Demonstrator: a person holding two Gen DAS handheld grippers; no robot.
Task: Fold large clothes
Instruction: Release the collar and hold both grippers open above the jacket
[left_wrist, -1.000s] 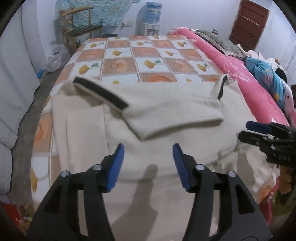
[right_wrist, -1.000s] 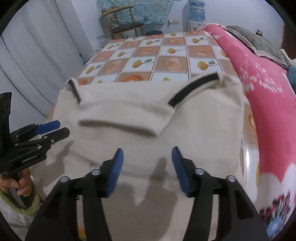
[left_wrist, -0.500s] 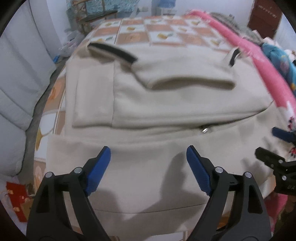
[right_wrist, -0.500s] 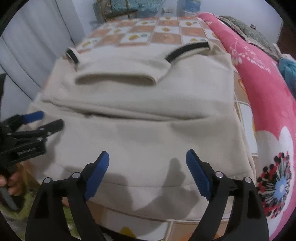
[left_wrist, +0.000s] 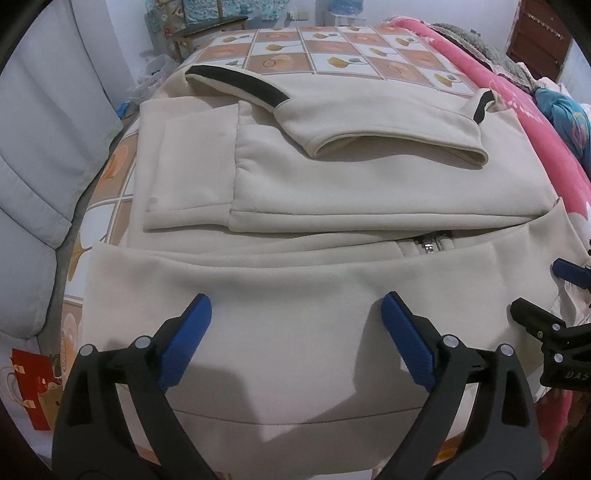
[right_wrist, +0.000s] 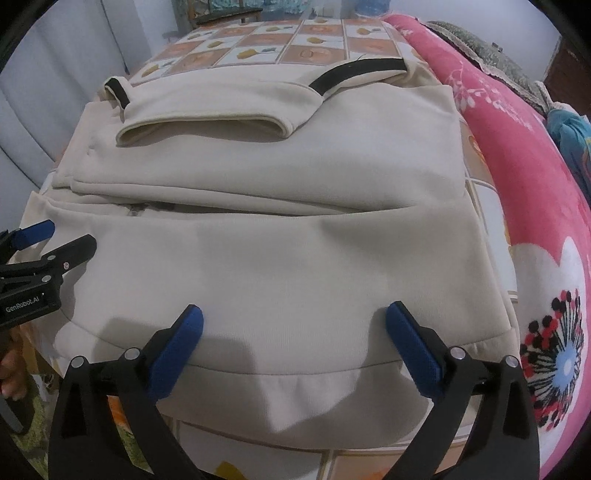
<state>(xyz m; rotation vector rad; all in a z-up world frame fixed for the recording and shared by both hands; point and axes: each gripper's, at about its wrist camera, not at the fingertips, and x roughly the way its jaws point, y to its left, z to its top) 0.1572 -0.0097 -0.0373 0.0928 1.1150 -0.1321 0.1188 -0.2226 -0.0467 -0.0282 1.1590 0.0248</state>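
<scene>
A cream zip-up jacket (left_wrist: 332, 177) with black trim lies on the bed, sleeves folded across its upper half and its zipper (left_wrist: 428, 245) showing at the fold. My left gripper (left_wrist: 295, 301) hovers over the jacket's near left part, jaws opening, with only flat cloth below them. My right gripper (right_wrist: 294, 310) hangs over the near right part of the jacket (right_wrist: 277, 258), jaws also opening and holding nothing. Each gripper shows at the edge of the other's view: the right gripper (left_wrist: 537, 286) and the left gripper (right_wrist: 70, 233).
The jacket rests on a tile-patterned bed sheet (left_wrist: 332, 55). A pink floral quilt (right_wrist: 517, 147) runs along the right side. Grey upholstery (left_wrist: 37, 147) stands to the left, with a red paper bag (left_wrist: 29, 380) below it. A wooden chair (left_wrist: 207, 26) and a brown door (left_wrist: 535, 37) are at the back.
Both grippers have opened wider and sunk toward the jacket's near hem, tipping further downward. The jacket lies as before.
</scene>
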